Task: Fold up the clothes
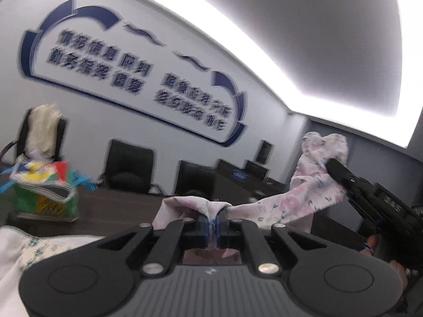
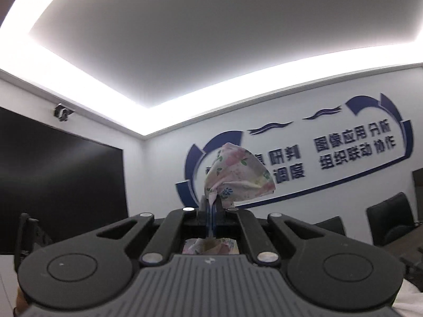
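- Left gripper [image 1: 213, 220]: jaws closed on a bunched edge of the floral garment [image 1: 277, 206]; pink-white cloth pokes up between the blue pads and folds over both fingertips.
- Right gripper [image 1: 329, 165], as seen in the left wrist view: raised at the right side, jaws clamped on the other end of the same garment; a tuft of cloth stands above its tips.
- Right gripper [image 2: 212, 206] in its own view: jaws closed on the floral garment [image 2: 238, 174], a puffed corner sticking up beyond the fingertips; more of the cloth shows below, through the gap behind the fingers.
- Garment is off the table [image 1: 119, 206], strung in the air between the two grippers, sagging slightly in the middle.
- Part of a hand [image 1: 370, 243] shows behind the right gripper body at the right edge of the left wrist view.
- Near the table's left edge: a colourful bag [image 1: 45, 192], stuffed full, standing upright.
- At the table's near left corner: a white patterned cloth [image 1: 23, 248], lying spread.
- Along the table's far edge: black office chairs [image 1: 129, 169]; the leftmost chair has a cream garment [image 1: 43, 129] draped over its back.
- Back wall carries a blue sign [image 1: 132, 79] with lettering; left wrist view is motion-blurred.
- Right wrist view, left side: a large dark screen [image 2: 60, 185] on the wall.
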`<state>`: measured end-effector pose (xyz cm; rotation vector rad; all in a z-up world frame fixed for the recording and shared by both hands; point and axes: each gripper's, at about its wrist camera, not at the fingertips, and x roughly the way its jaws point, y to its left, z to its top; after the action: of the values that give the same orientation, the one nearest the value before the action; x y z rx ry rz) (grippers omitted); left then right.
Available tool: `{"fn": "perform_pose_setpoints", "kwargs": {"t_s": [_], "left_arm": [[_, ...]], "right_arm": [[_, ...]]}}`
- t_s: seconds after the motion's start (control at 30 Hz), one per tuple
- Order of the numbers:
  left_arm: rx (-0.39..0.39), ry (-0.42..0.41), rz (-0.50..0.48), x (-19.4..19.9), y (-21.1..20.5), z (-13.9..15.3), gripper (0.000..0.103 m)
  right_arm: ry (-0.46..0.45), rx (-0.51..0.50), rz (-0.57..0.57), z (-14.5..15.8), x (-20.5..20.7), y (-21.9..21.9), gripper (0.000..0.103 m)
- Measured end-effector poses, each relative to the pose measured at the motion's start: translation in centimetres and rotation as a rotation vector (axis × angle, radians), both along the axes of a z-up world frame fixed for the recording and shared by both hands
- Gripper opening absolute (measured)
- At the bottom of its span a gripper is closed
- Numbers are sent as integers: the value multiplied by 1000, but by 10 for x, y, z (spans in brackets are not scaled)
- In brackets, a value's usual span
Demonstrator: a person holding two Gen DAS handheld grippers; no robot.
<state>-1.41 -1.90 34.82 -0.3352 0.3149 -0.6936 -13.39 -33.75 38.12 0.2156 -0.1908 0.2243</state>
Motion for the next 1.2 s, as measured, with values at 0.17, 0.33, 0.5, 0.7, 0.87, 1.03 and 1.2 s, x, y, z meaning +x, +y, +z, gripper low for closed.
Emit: {"fn": "perform_pose_setpoints", "kwargs": {"t_s": [0.17,0.33,0.5,0.7,0.87,1.03,1.2], "left_arm": [[5,207,224,85,16,-81,42],[192,401,398,99,46,-187,63],[306,346,229,23,65,-263,73],[536,186,93,-5,13,-296,78],[664,252,113,8,-5,-329,28],[401,420,99,30,52,-319,6],[210,340,202,12,118,-278,3]], "right_arm": [[234,47,-46,-24,95,41,2],[723,-65,-289,-149,255,72,28],[831,-197,-109,-259,216,84,61],[940,-206,133,-322,151,102,64],[948,-121,132,-349,143,99,62],[896,-79,206,-358,125,99,4],[835,-85,329,-339,103,115,2]]}}
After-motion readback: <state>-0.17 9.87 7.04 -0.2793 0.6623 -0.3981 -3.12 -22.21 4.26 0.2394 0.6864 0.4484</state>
